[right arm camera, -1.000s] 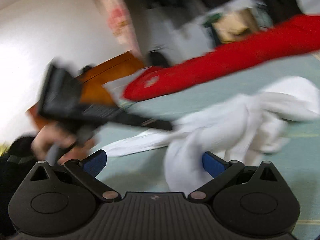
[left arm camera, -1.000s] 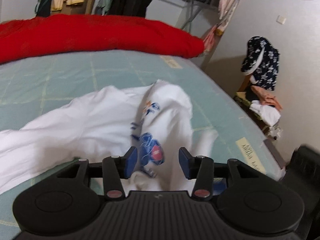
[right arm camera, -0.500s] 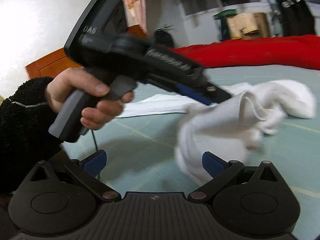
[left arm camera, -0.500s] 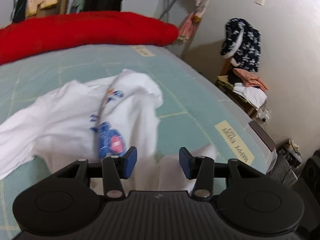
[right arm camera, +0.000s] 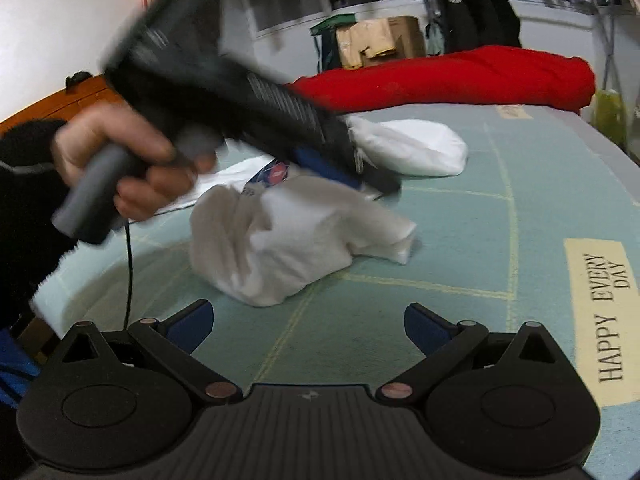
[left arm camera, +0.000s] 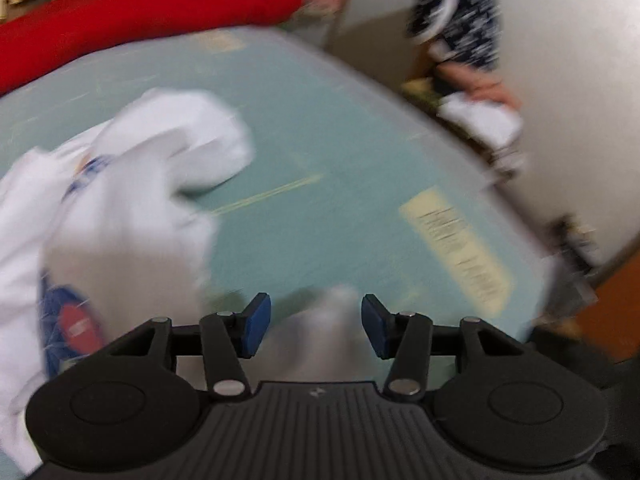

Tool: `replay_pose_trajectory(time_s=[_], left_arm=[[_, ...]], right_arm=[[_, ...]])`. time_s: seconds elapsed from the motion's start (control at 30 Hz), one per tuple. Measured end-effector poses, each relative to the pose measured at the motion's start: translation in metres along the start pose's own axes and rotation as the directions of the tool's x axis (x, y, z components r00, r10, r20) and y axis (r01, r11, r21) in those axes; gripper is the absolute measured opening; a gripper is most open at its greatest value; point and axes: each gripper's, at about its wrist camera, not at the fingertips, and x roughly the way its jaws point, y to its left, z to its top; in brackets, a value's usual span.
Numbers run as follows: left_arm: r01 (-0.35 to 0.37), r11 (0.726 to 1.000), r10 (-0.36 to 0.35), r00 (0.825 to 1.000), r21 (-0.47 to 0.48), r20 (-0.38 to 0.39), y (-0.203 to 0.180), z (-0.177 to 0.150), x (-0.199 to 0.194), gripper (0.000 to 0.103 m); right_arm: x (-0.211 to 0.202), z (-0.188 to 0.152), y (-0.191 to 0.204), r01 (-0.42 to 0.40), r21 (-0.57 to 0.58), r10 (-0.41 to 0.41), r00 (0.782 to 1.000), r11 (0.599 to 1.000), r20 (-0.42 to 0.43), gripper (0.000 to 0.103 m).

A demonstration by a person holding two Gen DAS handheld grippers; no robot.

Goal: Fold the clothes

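Even indoor light, heavy motion blur, perhaps fisheye-warped edges.

A bed (right arm camera: 540, 208) with a pale green sheet marked by thin yellow grid lines carries everything. A cream label (right arm camera: 604, 320) printed "HAPPY EVERY DAY" sits on the sheet near the bed's edge; a second cream label (right arm camera: 514, 111) lies further up, its print too small to read. A crumpled white shirt (right arm camera: 288, 240) with a blue and red print lies bunched on the sheet. A rolled red quilt (right arm camera: 452, 76) stretches across the far end.
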Motion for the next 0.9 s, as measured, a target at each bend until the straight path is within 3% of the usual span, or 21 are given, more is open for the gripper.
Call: replay_pose_trajectory(time_s=[0.1,0.23,0.33,0.57,0.63,0.7,0.8,0.9], left_arm=[[-0.1,0.995,0.1,0.995,-0.004,0.03,0.019,-0.016,-0.02,0.05],[-0.144,0.989,0.146,0.987,-0.04,0.071,0.051,-0.033,-0.054,0.047],[-0.161,0.985,0.165,0.984,-0.068,0.064,0.072,-0.04,-0.063,0.047],[-0.09,0.99,0.099,0.992,-0.11,0.077,0.096,-0.046,-0.061,0.048],[-0.075,0.991,0.084,0.993,-0.112,0.082,0.099,-0.048,-0.06,0.048],[-0.069,0.993,0.077,0.993,-0.095,0.088,0.098,-0.049,-0.06,0.048],[-0.056,0.994,0.064,0.994,-0.091,0.091,0.099,-0.049,-0.057,0.048],[-0.038,0.994,0.048,0.995,-0.105,0.091,0.104,-0.049,-0.055,0.048]], right_arm=[[-0.005,0.004,-0.013,0.019,-0.01,-0.019,1.0,1.0,0.02,0.103],[-0.004,0.011,-0.02,0.034,-0.106,-0.027,0.998,0.994,0.058,0.103],[0.019,0.027,-0.033,0.022,-0.105,-0.016,0.998,0.994,0.062,0.103],[0.083,0.066,-0.057,-0.033,-0.067,0.034,0.999,0.997,0.015,0.1],[0.105,0.065,-0.059,-0.035,-0.084,0.031,0.998,0.996,-0.049,0.083],[0.123,0.061,-0.059,-0.03,-0.105,0.021,0.996,0.994,-0.086,0.082],[0.13,0.061,-0.055,-0.026,-0.146,0.018,0.998,0.989,-0.053,0.08],[0.132,0.068,-0.053,-0.024,-0.16,0.023,1.0,0.987,-0.008,0.067]])
